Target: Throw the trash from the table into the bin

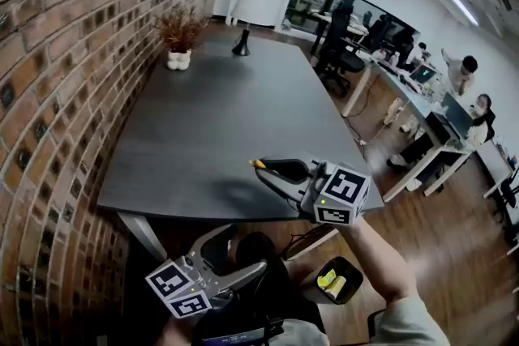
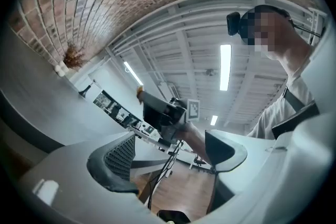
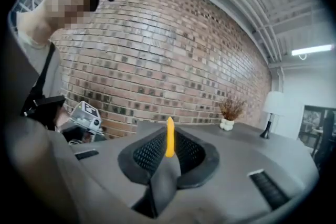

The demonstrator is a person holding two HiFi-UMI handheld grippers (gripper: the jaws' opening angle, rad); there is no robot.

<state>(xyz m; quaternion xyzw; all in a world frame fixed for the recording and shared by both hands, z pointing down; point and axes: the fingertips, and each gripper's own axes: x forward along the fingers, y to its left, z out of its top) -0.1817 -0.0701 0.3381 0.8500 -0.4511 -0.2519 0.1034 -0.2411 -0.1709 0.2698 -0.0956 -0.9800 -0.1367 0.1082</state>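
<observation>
Both jaws of the right gripper are clamped on a yellow scrap; the left gripper is spread wide and empty; the bin is shown only in the head view.

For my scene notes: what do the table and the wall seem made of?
Table: dark grey, matte, faint streaks like grain; probably laminate or painted wood. Wall: rough red-brown bricks with pale mortar joints; solid brick or facing, I cannot tell.

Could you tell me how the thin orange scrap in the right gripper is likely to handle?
The orange scrap stands straight up between the shut pads of the right gripper, so it is probably fairly stiff. Being so thin and small, it looks light and could slip out if the grip eases.
</observation>
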